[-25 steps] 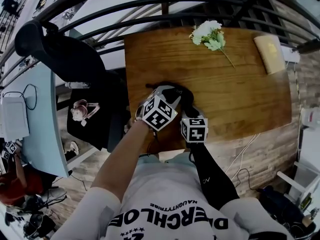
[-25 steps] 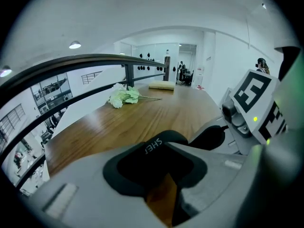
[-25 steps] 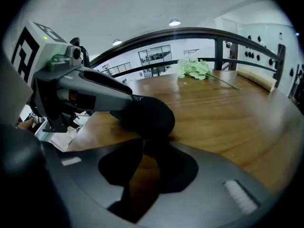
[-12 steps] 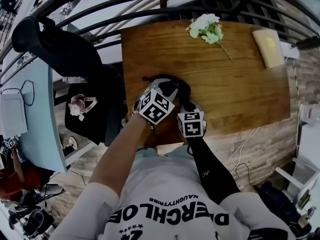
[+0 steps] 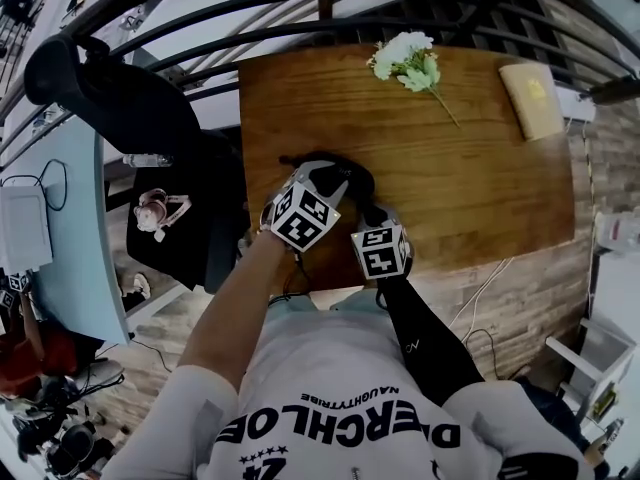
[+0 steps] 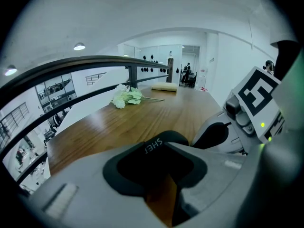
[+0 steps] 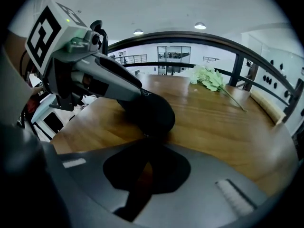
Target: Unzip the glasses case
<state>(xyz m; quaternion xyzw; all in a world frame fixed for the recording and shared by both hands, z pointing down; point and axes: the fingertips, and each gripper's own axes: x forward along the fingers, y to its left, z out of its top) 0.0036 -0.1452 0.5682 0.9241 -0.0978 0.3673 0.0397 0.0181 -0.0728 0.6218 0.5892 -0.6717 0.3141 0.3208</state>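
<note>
Jaws of the left gripper [image 6: 160, 148] are clamping one end of the case [image 7: 154, 115], near the table's [image 7: 223, 127] near edge. It is looking stiff, light and likely to skid. Right gripper [image 7: 145, 140] is pinching closed at its seam, probably on the zip pull. Smooth wood is gleaming; a railing [image 7: 190, 34] is curving behind.

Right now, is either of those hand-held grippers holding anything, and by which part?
The left hand-held gripper clamps the black glasses case by one end. The right hand-held gripper is shut at its near edge, seemingly on the zipper pull.
</note>
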